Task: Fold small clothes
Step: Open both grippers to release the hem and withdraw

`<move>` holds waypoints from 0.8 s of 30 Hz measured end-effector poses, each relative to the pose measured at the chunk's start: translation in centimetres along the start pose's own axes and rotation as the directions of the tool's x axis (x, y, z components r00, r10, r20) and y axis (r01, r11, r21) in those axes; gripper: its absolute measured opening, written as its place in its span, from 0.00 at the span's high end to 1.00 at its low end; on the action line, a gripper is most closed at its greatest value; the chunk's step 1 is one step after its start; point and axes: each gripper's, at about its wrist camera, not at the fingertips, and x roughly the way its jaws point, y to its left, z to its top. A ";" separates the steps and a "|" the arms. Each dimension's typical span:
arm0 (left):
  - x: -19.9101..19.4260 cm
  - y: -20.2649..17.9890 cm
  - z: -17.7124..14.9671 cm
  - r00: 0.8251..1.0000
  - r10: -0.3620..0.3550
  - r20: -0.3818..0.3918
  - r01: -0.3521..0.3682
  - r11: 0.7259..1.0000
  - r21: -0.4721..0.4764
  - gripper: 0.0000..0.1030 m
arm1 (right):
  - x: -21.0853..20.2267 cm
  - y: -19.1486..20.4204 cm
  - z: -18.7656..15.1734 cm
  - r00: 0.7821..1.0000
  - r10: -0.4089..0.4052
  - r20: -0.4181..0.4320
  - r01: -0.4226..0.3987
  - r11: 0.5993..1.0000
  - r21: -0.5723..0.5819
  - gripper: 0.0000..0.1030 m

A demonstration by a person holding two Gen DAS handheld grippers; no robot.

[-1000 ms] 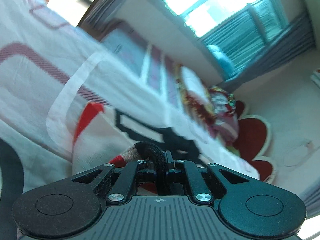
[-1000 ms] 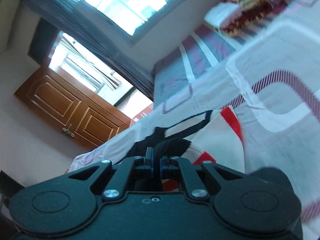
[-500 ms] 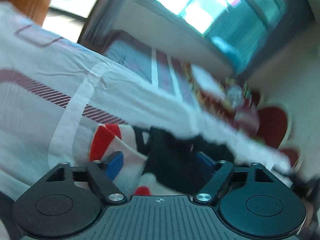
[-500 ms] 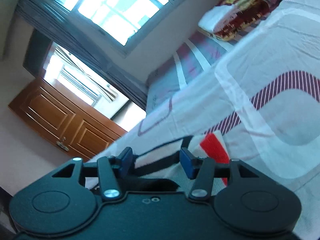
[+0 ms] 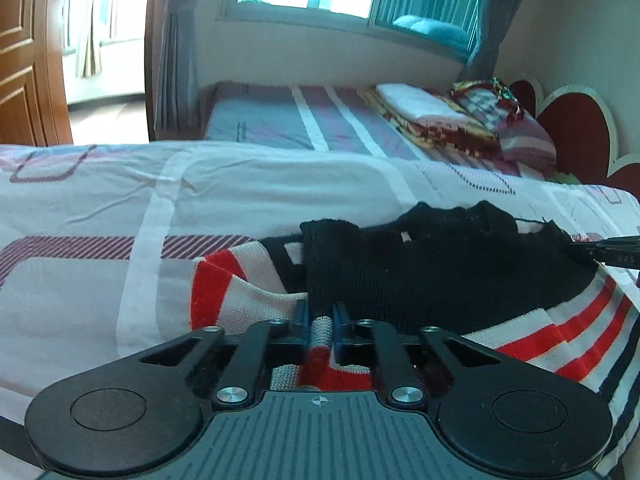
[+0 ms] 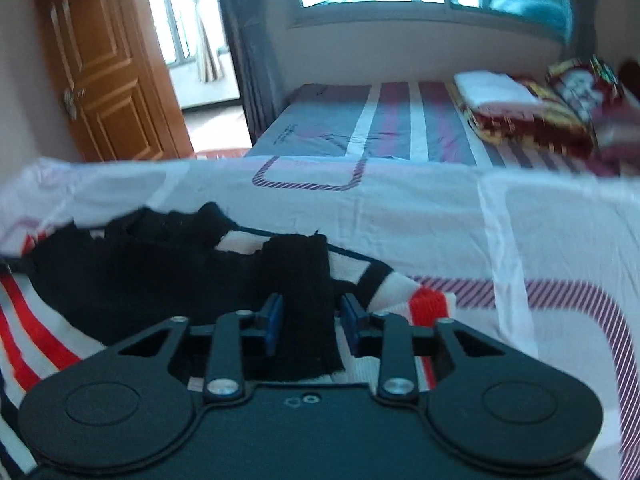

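Note:
A knit sweater (image 5: 520, 332), white with red and navy stripes and black trim, lies on the white patterned bedsheet (image 5: 248, 184). My left gripper (image 5: 320, 320) is closing and its pads pinch the sweater's white-and-red near edge. A black finger tip (image 5: 600, 256) pokes in from the right edge against the black trim. In the right wrist view the sweater (image 6: 132, 276) lies to the left. My right gripper (image 6: 311, 320) is closing around a black cuff (image 6: 298, 268). Its pads still stand a little apart from the cuff.
Beyond the sheet stands a second bed (image 5: 272, 120) with grey and maroon stripes. Folded blankets (image 5: 448, 120) are stacked at its right, before a red headboard (image 5: 572, 128). A wooden door (image 6: 104, 76) and curtains (image 5: 172, 52) lie at the far left.
Both grippers were shut on black fabric with the views tilted. They opened, rolled level, and have come together again at the sweater's near edge, left on the striped knit, right around the black cuff.

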 end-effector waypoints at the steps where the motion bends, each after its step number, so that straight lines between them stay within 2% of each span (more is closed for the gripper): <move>1: -0.2 0.0 -0.1 1.000 0.005 0.015 -0.005 1.000 -0.004 0.93 | -0.1 0.3 0.0 1.000 -0.007 0.012 0.007 1.000 -0.011 0.95; 5: -1.5 0.3 -0.5 0.992 0.042 0.122 -0.037 0.998 -0.049 0.94 | -1.2 -0.2 0.4 0.992 -0.030 0.120 0.028 0.999 0.020 0.95; 8: -1.4 0.6 -0.5 0.985 0.082 0.151 -0.070 0.994 -0.080 0.94 | -1.7 -0.6 0.2 0.984 -0.063 0.167 0.059 0.998 0.029 0.96; 11: 0.8 0.5 -0.7 0.993 0.107 0.046 -0.104 0.993 -0.061 0.94 | -0.1 -1.5 0.0 0.985 -0.120 0.120 0.114 0.992 0.063 0.96; 13: 0.8 0.1 -0.7 0.990 0.128 0.059 -0.126 0.991 -0.036 0.93 | 1.5 -1.9 -0.4 0.990 -0.134 0.038 0.131 0.988 0.077 0.94; 14: 0.7 -0.1 -0.6 0.989 0.135 0.055 -0.134 0.991 -0.021 0.89 | 1.2 -1.8 -0.4 0.989 -0.140 0.050 0.136 0.987 0.084 0.93; 15: 0.4 -0.3 -0.4 0.987 0.148 0.056 -0.148 0.989 -0.010 0.83 | 1.0 -1.7 -0.3 0.988 -0.147 0.048 0.142 0.986 0.088 0.83; 17: -1.1 -0.8 -0.1 0.976 0.189 0.104 -0.190 0.982 -0.008 0.34 | -0.2 -1.1 -0.1 0.983 -0.164 0.084 0.158 0.985 0.075 0.74; 18: -2.2 -1.5 -0.1 0.966 0.194 0.168 -0.196 0.981 -0.004 0.28 | -1.1 -0.5 0.1 0.981 -0.161 0.113 0.155 0.986 0.060 0.74; 19: -2.8 -2.4 0.0 0.960 0.182 0.214 -0.189 0.982 0.012 0.26 | -1.8 0.2 0.3 0.981 -0.133 0.139 0.128 0.991 0.041 0.74; 20: -2.7 -3.7 0.4 0.966 0.148 0.212 -0.160 0.986 0.041 0.26 | -1.9 1.4 0.4 0.987 -0.084 0.139 0.083 0.996 0.012 0.74; 22: -1.1 -6.4 1.2 0.986 0.058 0.153 -0.072 0.994 0.087 0.26 | -0.9 4.4 0.5 0.994 -0.027 0.106 0.036 0.996 -0.086 0.74; 24: 0.4 -8.8 1.5 0.993 -0.004 0.114 -0.011 0.991 0.131 0.26 | 1.0 7.9 0.4 0.997 0.016 0.074 -0.003 0.985 -0.170 0.75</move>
